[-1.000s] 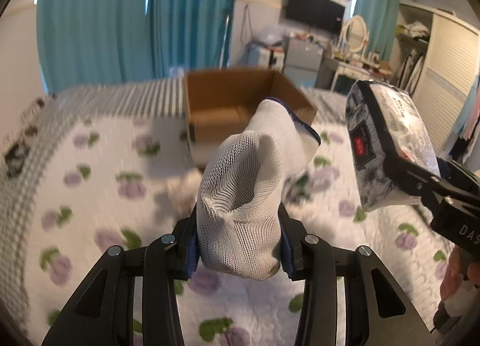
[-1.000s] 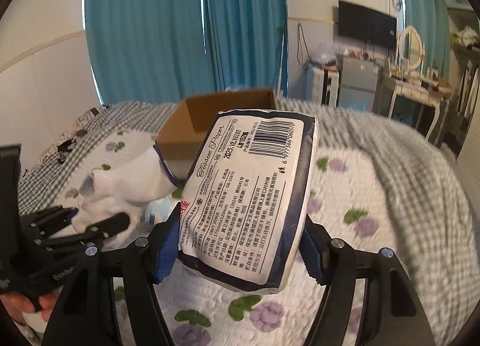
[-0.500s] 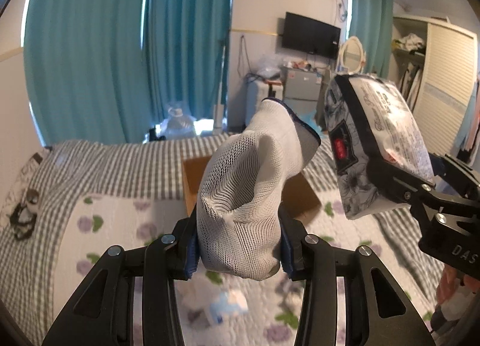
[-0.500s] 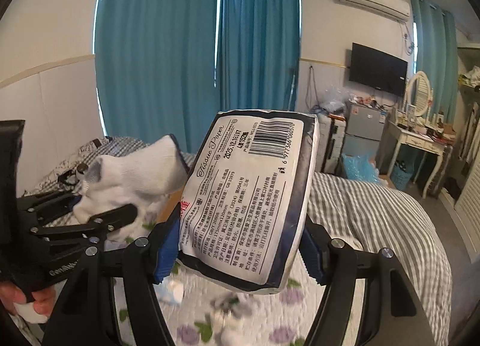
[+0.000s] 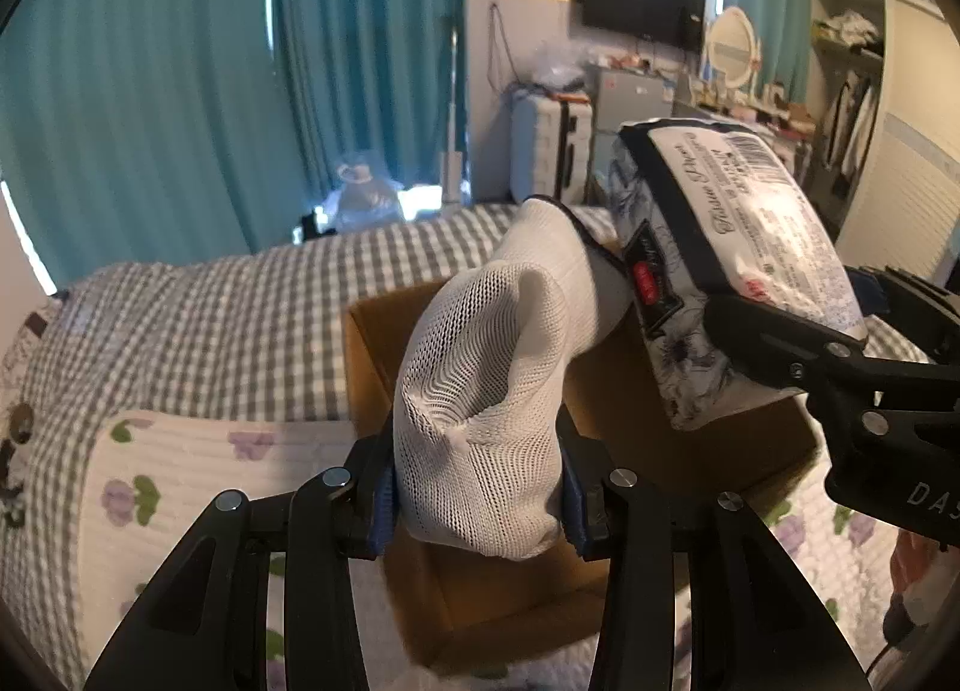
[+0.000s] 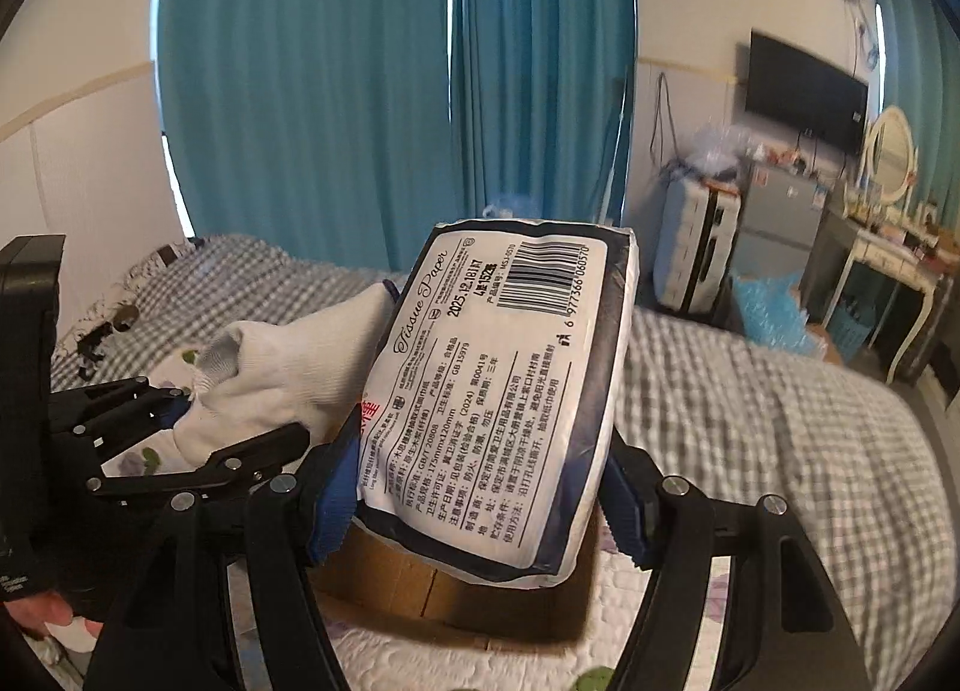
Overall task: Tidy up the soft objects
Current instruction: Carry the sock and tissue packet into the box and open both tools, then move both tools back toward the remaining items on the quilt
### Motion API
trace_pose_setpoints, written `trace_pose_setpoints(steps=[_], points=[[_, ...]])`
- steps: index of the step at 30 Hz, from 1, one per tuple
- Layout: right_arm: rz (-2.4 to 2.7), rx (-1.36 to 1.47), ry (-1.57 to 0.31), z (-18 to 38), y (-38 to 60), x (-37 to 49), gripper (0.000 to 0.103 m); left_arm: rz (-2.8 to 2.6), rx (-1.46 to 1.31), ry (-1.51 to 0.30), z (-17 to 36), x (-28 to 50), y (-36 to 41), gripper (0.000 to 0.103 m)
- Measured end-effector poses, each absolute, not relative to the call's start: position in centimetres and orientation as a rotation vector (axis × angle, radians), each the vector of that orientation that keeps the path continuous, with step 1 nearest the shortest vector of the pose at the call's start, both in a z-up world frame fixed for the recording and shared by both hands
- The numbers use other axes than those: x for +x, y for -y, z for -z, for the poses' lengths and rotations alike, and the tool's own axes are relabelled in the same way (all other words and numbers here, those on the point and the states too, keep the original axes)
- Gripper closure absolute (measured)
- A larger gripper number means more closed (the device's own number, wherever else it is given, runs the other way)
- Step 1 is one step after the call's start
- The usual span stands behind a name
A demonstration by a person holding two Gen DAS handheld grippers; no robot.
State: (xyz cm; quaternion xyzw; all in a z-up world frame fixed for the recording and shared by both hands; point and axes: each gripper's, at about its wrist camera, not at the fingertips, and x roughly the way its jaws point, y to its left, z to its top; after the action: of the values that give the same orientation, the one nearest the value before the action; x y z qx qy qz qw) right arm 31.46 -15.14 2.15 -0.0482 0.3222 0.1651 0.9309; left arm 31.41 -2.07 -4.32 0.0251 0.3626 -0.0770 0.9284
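My left gripper (image 5: 477, 502) is shut on a white knit sock (image 5: 498, 385) and holds it above an open cardboard box (image 5: 384, 349) on the bed. The sock also shows in the right wrist view (image 6: 288, 367). My right gripper (image 6: 474, 505) is shut on a pack of tissue paper (image 6: 504, 391), white with a dark border and barcode, held over the box (image 6: 444, 589). In the left wrist view the tissue pack (image 5: 726, 271) is just right of the sock, touching or nearly touching it.
The box sits on a bed with a floral quilt (image 5: 180, 487) and a grey checked blanket (image 5: 240, 331). Teal curtains (image 6: 390, 79) hang behind. A dresser with mirror (image 6: 888, 199), suitcase (image 6: 696, 241) and wall TV (image 6: 804, 85) stand at the right.
Both grippers have moved forward and tilted down with their loads. The box, partly hidden behind the sock before, now lies directly beneath the sock and the tissue pack.
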Motion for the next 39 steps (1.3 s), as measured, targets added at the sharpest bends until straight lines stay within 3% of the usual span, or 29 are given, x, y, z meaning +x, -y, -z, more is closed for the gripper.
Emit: trace_pose_setpoints(steps=[5,11,17,24,25,27,31,39], points=[[-0.343,-0.113,-0.668,-0.3,14.6,32.5,0.031,0.184,0.085,-0.743,5.1,31.7,2.6,0.056],[-0.316,-0.126,-0.636,-1.0,14.5,31.8,0.01,0.182,0.132,-0.712,3.5,30.7,3.7,0.03],[-0.292,-0.083,-0.592,-5.1,16.1,29.2,0.009,0.174,0.1,-0.673,0.1,28.4,2.6,0.029],[-0.24,-0.129,-0.485,-14.4,17.6,21.2,0.009,0.177,0.094,-0.519,-9.3,20.8,1.6,0.029],[-0.23,-0.145,-0.462,-16.3,17.9,19.4,0.009,0.177,0.096,-0.495,-10.8,19.5,1.6,0.028],[-0.209,-0.167,-0.427,-18.8,18.2,16.7,0.009,0.19,0.086,-0.443,-13.3,16.9,1.2,0.013],[-0.192,-0.185,-0.357,-23.2,19.1,10.4,0.009,0.241,0.067,-0.36,-16.7,11.4,0.4,0.013],[-0.192,-0.176,-0.391,-22.4,19.9,4.2,0.009,0.227,0.109,-0.392,-13.8,6.7,0.5,0.013]])
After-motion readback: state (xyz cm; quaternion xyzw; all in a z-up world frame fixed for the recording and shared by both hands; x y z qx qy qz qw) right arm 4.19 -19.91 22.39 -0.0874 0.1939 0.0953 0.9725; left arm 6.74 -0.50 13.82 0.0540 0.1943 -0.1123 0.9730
